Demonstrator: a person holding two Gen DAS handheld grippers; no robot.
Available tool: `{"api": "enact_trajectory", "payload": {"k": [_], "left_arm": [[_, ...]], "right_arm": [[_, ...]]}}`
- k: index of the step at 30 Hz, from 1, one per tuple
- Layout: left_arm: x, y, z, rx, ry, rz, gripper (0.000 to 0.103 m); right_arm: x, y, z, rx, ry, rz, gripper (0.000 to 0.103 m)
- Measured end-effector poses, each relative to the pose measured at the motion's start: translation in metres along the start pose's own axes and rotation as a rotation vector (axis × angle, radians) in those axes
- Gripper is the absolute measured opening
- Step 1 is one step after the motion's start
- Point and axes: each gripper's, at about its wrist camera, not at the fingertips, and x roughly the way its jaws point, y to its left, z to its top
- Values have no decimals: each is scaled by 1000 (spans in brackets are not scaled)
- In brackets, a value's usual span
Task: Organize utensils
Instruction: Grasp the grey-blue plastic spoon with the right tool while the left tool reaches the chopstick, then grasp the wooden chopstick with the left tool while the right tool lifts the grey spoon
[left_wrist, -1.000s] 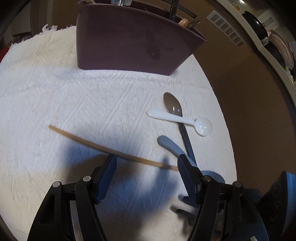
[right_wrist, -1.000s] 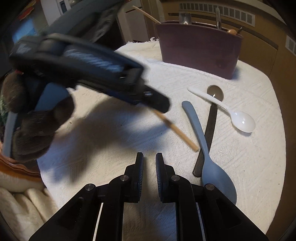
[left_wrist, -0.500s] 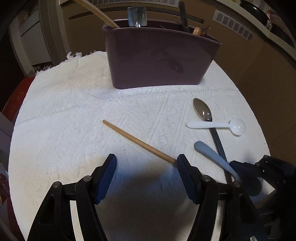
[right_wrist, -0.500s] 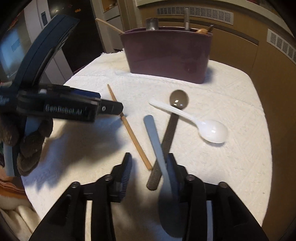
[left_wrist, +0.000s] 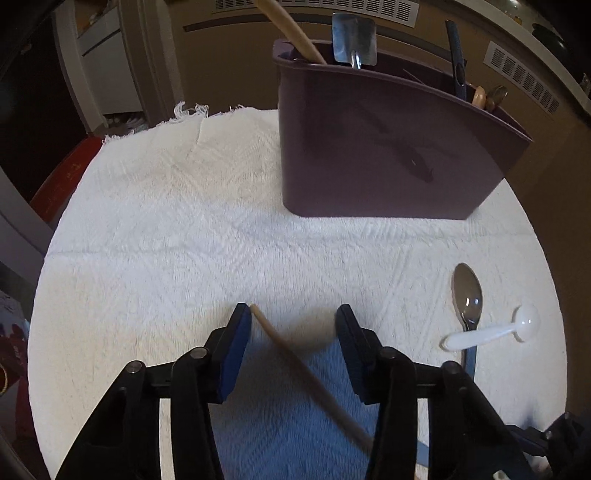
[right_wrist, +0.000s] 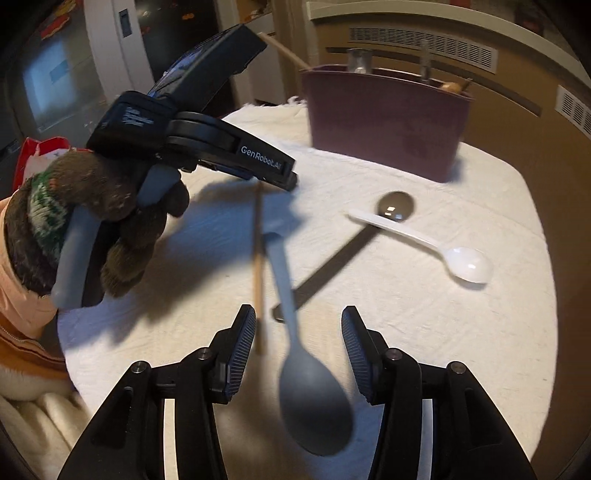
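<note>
**Loose utensils on the white cloth, with both grippers over them**

1. Wooden stick (left_wrist: 295, 363): thin, pale tan, round in section, lying flat on the white towel (left_wrist: 166, 240). I see it running diagonally between the fingers of my left gripper (left_wrist: 293, 325), its far tip just beside the left blue pad. The jaws are closing around it, and I see no pad pressing on it yet.

2. Grey spoon (right_wrist: 295, 332): matte blue-grey, plastic-looking, with a long handle and broad oval bowl. The bowl lies between the fingers of my right gripper (right_wrist: 298, 328); the jaws stand about half open with a gap on either side of the bowl, gripping nothing. Its handle crosses over the dark handle of the next item.

3. Metal spoon (right_wrist: 395, 206): shiny bowl, long dark flat handle, lying near the right edge of the towel.

4. White plastic spoon (right_wrist: 443, 251): small, glossy, laid across the metal spoon just below its bowl.

5. Purple caddy (left_wrist: 388, 147): dark plum bin standing at the far side of the towel, already holding a wooden handle, a metal scoop-shaped tool and other handles I cannot identify.

6. A gloved hand (right_wrist: 110, 221), in brown knit, holds the left gripper's handle.
</note>
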Motion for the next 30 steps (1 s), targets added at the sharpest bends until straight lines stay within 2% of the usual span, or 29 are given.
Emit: {"api": "enact_trajectory", "payload": {"k": [1, 2, 3, 9, 12, 16, 19, 23, 28, 30], "left_arm": [[0, -4, 1, 24, -20, 8, 27], [0, -7, 1, 47, -31, 0, 23], [-1, -10, -1, 73, -37, -22, 12], [-13, -14, -23, 186, -41, -139, 6], [-19, -9, -37, 236, -35, -168, 6], [-29, -6, -52, 291, -1, -163, 7], [-32, -2, -58, 305, 26, -166, 11], [-37, 5, -65, 268, 74, -214, 21], [-47, 16, -76, 229, 120, -253, 28], [-50, 15, -80, 223, 137, -276, 31]], "right_arm": [[-1, -6, -2, 17, -1, -9, 51], [-2, -11, -4, 31, 0, -17, 51], [-1, -17, -4, 48, 1, -25, 51], [6, -24, 6, 105, 0, -25, 51], [2, -21, 5, 83, -2, -15, 51], [3, -9, 5, 45, 12, 33, 51], [6, 6, 12, -3, 19, 62, 49], [19, 23, 26, -62, 32, 56, 34], [47, 28, 45, -102, 66, 31, 30], [55, 29, 47, -119, 79, 3, 24]]}}
